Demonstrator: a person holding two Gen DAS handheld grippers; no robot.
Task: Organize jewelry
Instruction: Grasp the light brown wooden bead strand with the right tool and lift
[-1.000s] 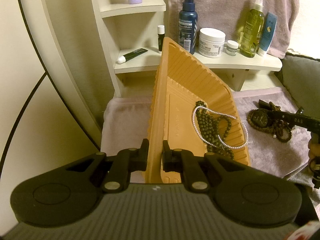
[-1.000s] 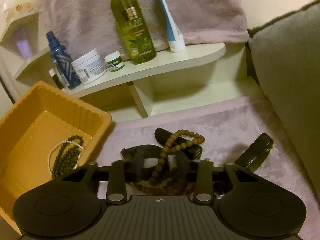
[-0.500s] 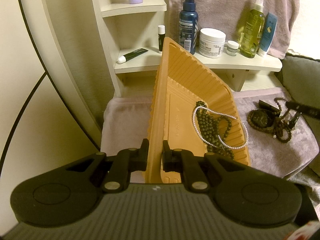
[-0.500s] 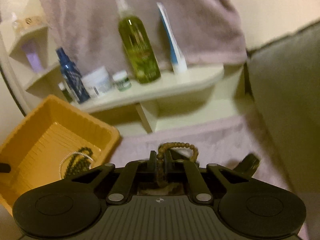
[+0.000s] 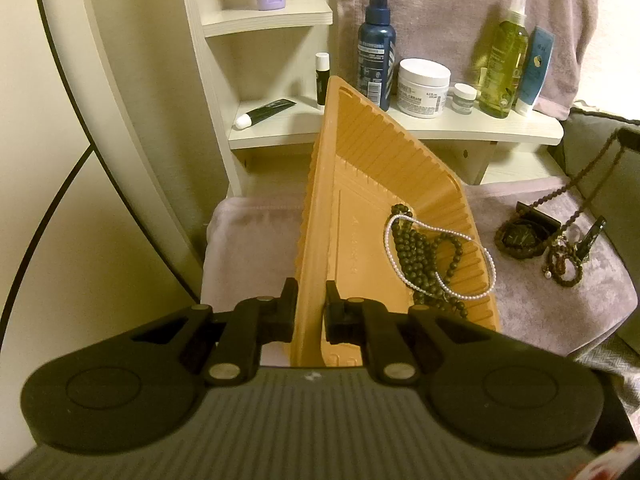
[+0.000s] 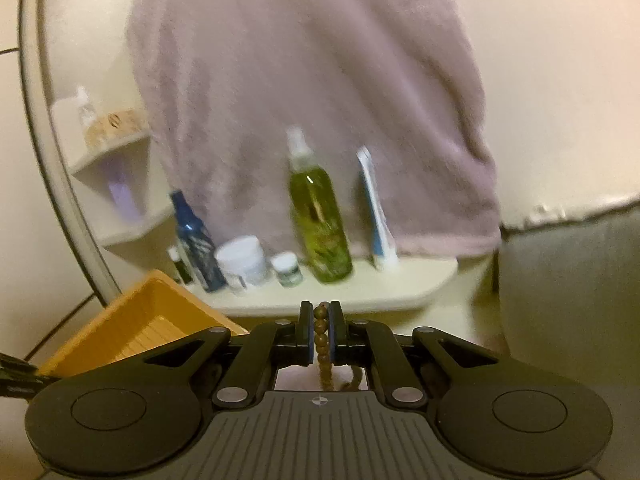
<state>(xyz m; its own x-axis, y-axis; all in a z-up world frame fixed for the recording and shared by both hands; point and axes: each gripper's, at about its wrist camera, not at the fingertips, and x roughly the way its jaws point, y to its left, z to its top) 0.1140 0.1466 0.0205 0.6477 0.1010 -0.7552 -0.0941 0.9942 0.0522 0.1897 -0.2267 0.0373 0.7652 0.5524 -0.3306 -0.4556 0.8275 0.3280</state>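
My left gripper [image 5: 311, 300] is shut on the near rim of an orange ribbed bin [image 5: 372, 184] and holds it tilted. Inside lie a dark bead necklace [image 5: 420, 256] and a white pearl strand [image 5: 440, 288]. My right gripper [image 6: 320, 320] is shut on a brown bead necklace [image 6: 320, 340], lifted high; the strand hangs down in the left wrist view [image 5: 576, 188] to the pile. A black watch [image 5: 520, 234] and more bead strands [image 5: 564, 264] lie on the pink towel [image 5: 560, 312]. The bin also shows in the right wrist view [image 6: 136, 328].
A cream shelf [image 5: 480, 128] behind holds a blue bottle [image 5: 374, 44], a white jar [image 5: 422, 88], a small jar [image 5: 464, 98], a green bottle [image 5: 502, 56] and a blue tube [image 5: 534, 68]. A grey cushion [image 5: 600, 152] stands at the right. A towel [image 6: 312, 100] hangs behind.
My right gripper closed on the brown bead necklace and lifted it up off the towel; its view rose. The left gripper and bin stayed still.
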